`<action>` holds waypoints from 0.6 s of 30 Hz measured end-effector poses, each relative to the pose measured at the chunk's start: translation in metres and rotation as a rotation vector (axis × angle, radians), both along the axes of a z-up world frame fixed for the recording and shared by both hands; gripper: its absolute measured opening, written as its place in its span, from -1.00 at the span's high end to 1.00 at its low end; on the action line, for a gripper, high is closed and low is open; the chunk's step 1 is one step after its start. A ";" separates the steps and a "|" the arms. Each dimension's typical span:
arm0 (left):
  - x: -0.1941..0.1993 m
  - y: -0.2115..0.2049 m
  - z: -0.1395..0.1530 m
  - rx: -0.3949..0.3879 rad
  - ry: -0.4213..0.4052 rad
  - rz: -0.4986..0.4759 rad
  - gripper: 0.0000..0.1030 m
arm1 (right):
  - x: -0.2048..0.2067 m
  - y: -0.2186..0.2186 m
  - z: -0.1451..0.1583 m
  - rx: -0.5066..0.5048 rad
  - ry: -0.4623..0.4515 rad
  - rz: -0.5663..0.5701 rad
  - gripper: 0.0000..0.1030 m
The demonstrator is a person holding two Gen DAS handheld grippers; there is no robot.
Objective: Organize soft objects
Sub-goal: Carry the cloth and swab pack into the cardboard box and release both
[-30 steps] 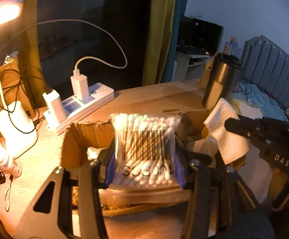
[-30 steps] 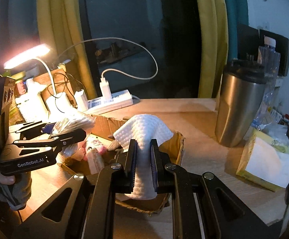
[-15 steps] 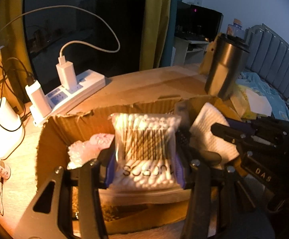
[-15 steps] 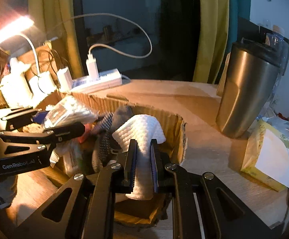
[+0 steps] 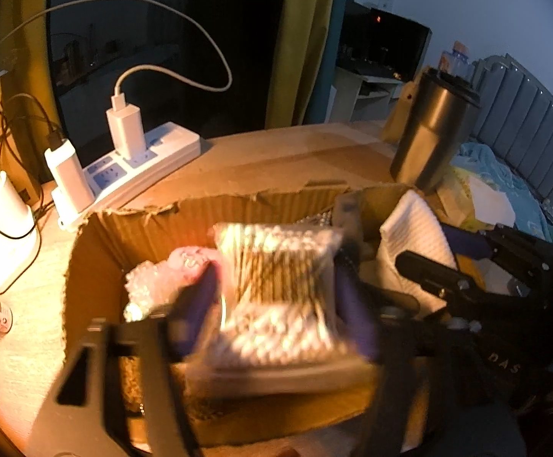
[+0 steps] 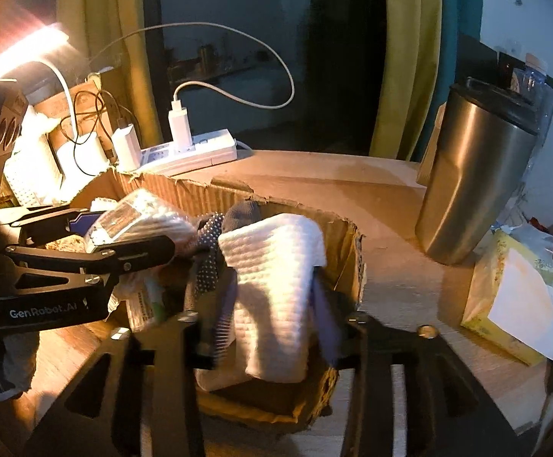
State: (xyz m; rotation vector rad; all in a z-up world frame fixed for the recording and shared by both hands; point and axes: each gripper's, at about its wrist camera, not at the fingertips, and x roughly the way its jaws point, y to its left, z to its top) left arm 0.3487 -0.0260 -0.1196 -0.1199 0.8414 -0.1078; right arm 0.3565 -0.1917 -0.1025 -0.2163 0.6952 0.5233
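Note:
A bag of cotton swabs (image 5: 280,289) sits between the spread fingers of my left gripper (image 5: 276,304), over the open cardboard box (image 5: 131,224). The view is blurred there. In the right wrist view the swab bag (image 6: 143,217) rests on the left gripper (image 6: 97,255). My right gripper (image 6: 276,312) stands wide open around a white folded cloth (image 6: 276,266), which rests in the box (image 6: 348,251). The cloth also shows in the left wrist view (image 5: 413,240). Pink bubble wrap (image 5: 165,278) and a dotted dark sock (image 6: 215,251) lie inside the box.
A steel tumbler (image 6: 474,182) stands right of the box, with a yellow tissue pack (image 6: 516,293) nearer. A white power strip with chargers (image 5: 131,167) lies behind the box. A lit desk lamp (image 6: 21,53) and cables are at far left.
Both grippers moved down over the box and opened their jaws. The cloth and the swab bag have sunk toward the box.

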 end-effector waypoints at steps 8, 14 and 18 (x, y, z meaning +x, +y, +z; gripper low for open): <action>-0.015 0.005 0.017 -0.013 -0.057 0.018 -0.62 | -0.012 -0.002 0.014 0.008 -0.012 -0.018 0.04; -0.029 0.012 0.029 -0.024 -0.092 0.034 -0.63 | -0.026 0.000 0.025 0.004 -0.032 -0.030 0.02; -0.041 0.013 0.039 -0.030 -0.117 0.038 -0.70 | -0.037 0.000 0.034 0.006 -0.046 -0.034 -0.02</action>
